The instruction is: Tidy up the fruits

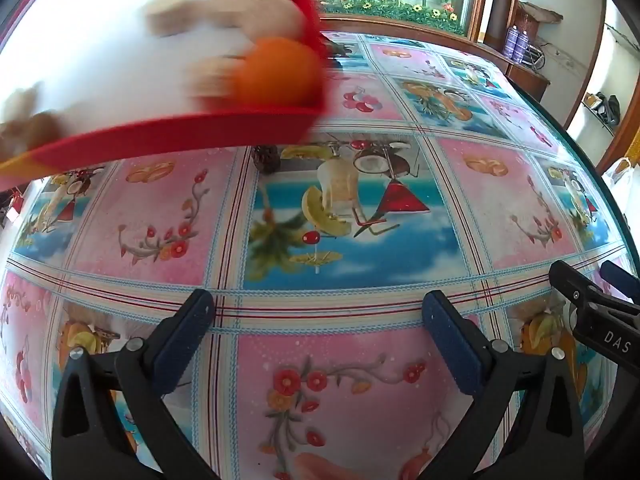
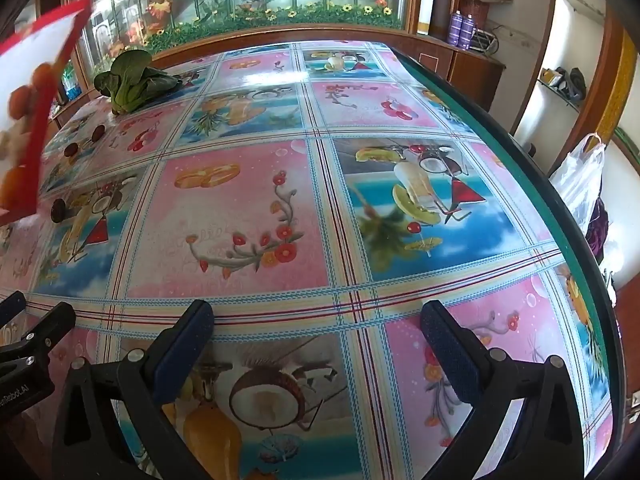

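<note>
A red-rimmed white tray (image 1: 172, 136) hangs tilted above the table at the upper left, motion-blurred. It carries orange fruits (image 1: 278, 72) and pale brown pieces (image 1: 232, 12). The tray also shows at the left edge of the right wrist view (image 2: 38, 128). My left gripper (image 1: 318, 320) is open and empty, low over the table. My right gripper (image 2: 316, 324) is open and empty too. The right gripper's fingers (image 1: 592, 304) show at the right edge of the left wrist view. A leafy green vegetable (image 2: 132, 80) lies at the far left of the table.
The table wears a glossy fruit-print cloth (image 2: 280, 200). Small dark round fruits (image 2: 97, 133) lie near the vegetable and one (image 2: 58, 210) near the tray. A dark object (image 1: 266, 158) sits under the tray edge. A white plastic bag (image 2: 580, 184) hangs beyond the right table edge.
</note>
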